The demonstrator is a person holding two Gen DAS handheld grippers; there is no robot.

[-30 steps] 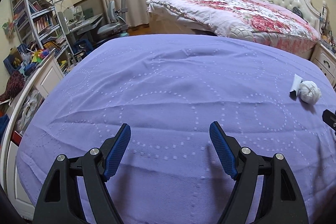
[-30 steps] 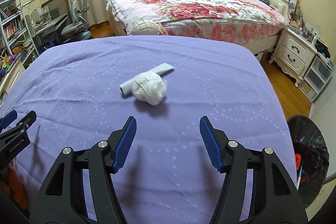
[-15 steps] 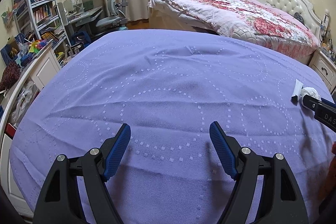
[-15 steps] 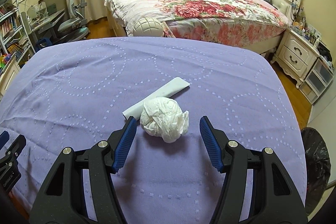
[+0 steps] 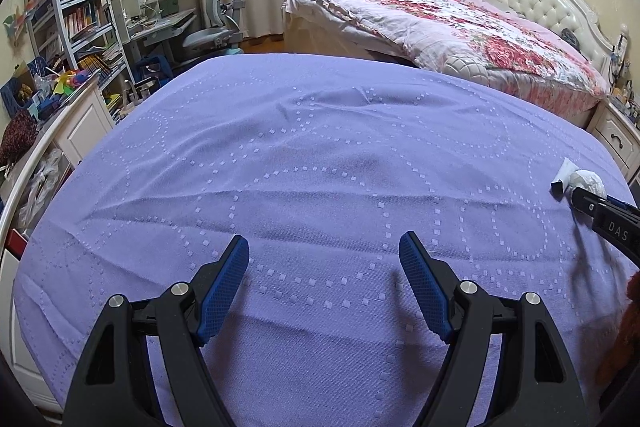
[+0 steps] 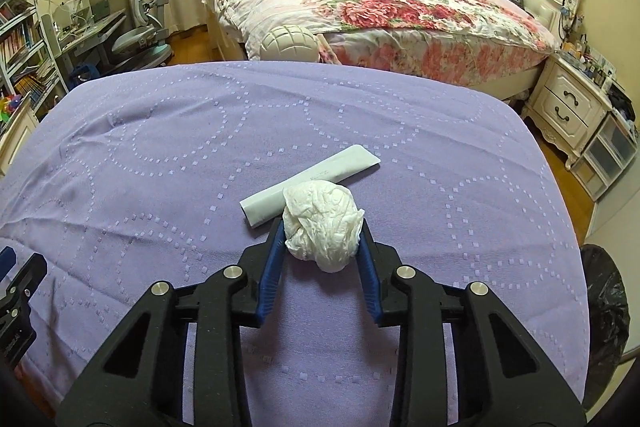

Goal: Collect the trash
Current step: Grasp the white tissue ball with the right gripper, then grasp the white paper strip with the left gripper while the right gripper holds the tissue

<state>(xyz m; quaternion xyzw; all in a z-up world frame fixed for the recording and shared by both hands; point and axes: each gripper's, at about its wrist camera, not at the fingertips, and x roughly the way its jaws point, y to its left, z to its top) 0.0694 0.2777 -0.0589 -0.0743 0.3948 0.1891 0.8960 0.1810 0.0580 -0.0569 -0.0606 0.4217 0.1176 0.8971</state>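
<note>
A crumpled white tissue ball lies on the purple bedspread, touching a flattened white tube behind it. My right gripper has its jaws closing around the ball, and both blue pads touch its sides. In the left wrist view the same ball and tube sit at the far right, with one of the right gripper's fingers against the ball. My left gripper hovers open over bare bedspread, nothing between its fingers.
A black trash bag stands on the floor past the bedspread's right edge. A white nightstand and a floral-covered bed lie beyond. Cluttered shelves and a desk fill the left side.
The right gripper moved forward until the tissue ball sat between its fingers, then its jaws narrowed onto the ball. The left gripper stayed open in place.
</note>
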